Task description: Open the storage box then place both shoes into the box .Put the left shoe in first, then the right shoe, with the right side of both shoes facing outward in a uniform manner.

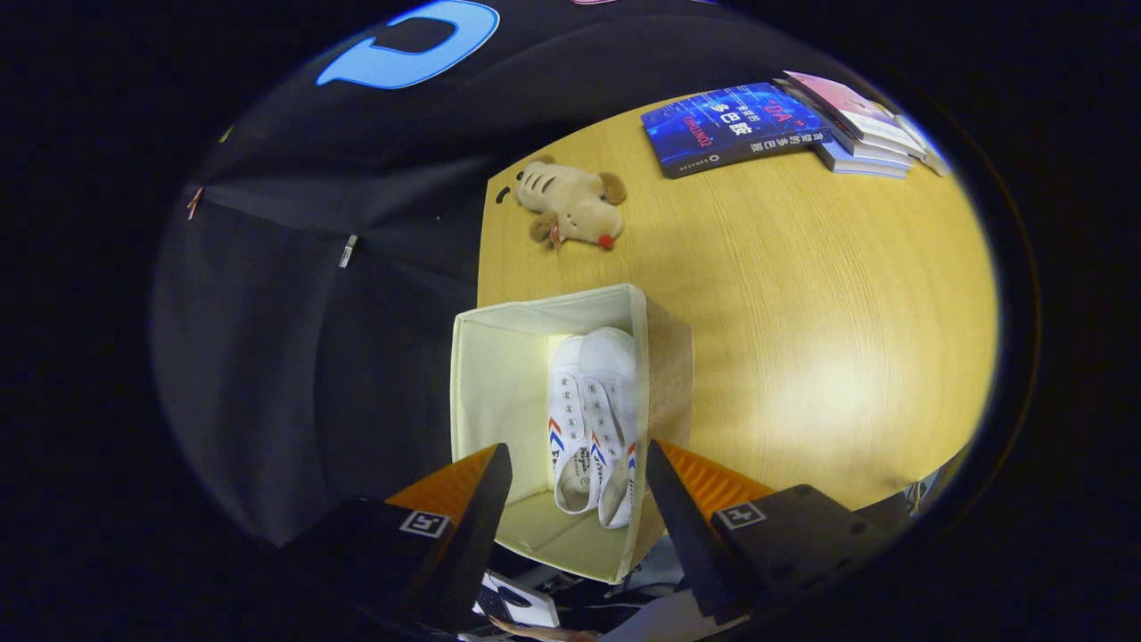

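A cream fabric storage box (499, 374) stands open at the near corner of the wooden table (802, 339). Inside it, against the box's right wall, two white canvas shoes (593, 419) with red and blue stripes lie side by side, toes pointing away from me. My gripper (578, 459) hovers above the box, its two dark fingers (486, 499) spread wide apart with nothing held between them. The shoes show in the gap between the fingertips, well below them.
A tan plush toy (575, 203) lies on the table beyond the box. Further back a blue book (735, 127) rests beside a stack of books (860, 125). Black cloth hangs left of the table edge.
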